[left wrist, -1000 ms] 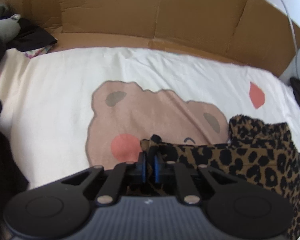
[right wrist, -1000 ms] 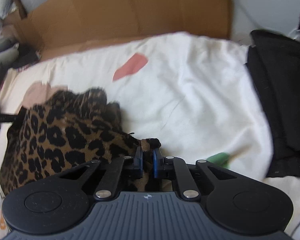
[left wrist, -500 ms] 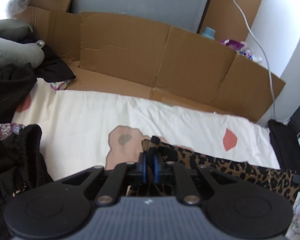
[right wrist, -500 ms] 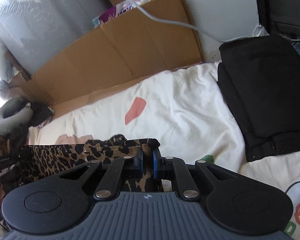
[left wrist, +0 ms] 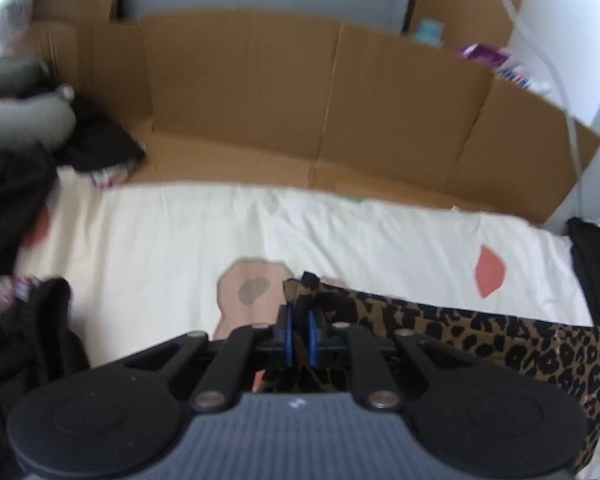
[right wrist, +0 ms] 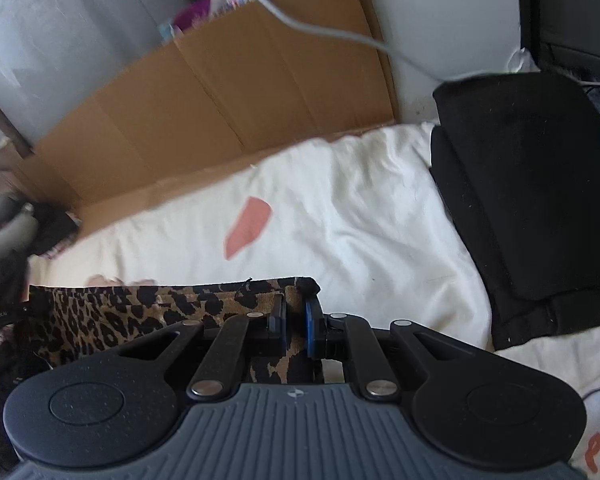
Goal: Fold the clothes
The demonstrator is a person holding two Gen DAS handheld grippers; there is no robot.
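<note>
A leopard-print garment [left wrist: 452, 332] is stretched out taut above the white bed sheet [left wrist: 204, 236]. My left gripper [left wrist: 298, 320] is shut on its left top corner. My right gripper [right wrist: 294, 312] is shut on its right top corner, and the garment [right wrist: 148, 312] runs off to the left from there. The rest of the cloth hangs below both grippers, hidden by their bodies. The other gripper's tip [right wrist: 4, 314] shows at the far left of the right wrist view.
A folded black garment stack [right wrist: 540, 200] lies on the sheet's right side. Dark clothes [left wrist: 24, 344] are piled at the left, with a grey pillow [left wrist: 24, 92] behind. Cardboard panels [left wrist: 340, 104] wall the far edge. A white cable [right wrist: 340, 32] hangs over them.
Both grippers have lifted the leopard garment off the sheet and pulled apart, so the bunched cloth is now spread into a straight taut band. The views tilted up from the sheet.
</note>
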